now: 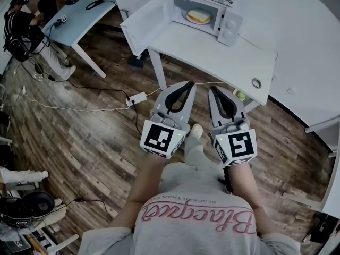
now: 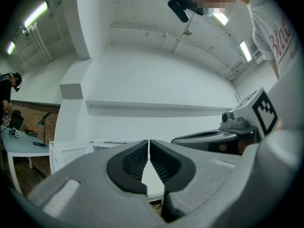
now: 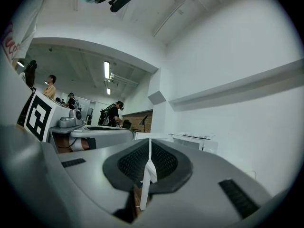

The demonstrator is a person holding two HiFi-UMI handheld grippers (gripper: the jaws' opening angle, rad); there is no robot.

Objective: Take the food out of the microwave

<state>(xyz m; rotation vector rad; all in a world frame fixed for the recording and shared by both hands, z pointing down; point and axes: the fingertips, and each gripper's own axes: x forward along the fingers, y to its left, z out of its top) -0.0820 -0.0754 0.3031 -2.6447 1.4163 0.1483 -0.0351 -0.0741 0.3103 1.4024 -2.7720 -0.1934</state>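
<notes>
**A:** Looking from above, where does the food [image 1: 199,16] sit?

**B:** Inside the microwave [image 1: 229,26], on a plate. The microwave door [image 1: 142,28] is swung wide open to the left. The microwave stands at the far side of a white table [image 1: 212,54].

**A:** And the two claws?

**B:** Both are held side by side above the wooden floor [image 1: 79,137], in front of the table and well apart from the food. The left gripper [image 1: 187,85] has its jaws pressed together with nothing between them. The right gripper [image 1: 212,89] is the same, closed tip to tip and empty.

**A:** Do their own cameras agree?

**B:** Yes. In the left gripper view the ribbed pads [image 2: 135,163] meet along a thin line. In the right gripper view the tips also meet, and nothing lies between them. Each camera catches the other gripper alongside.
</notes>
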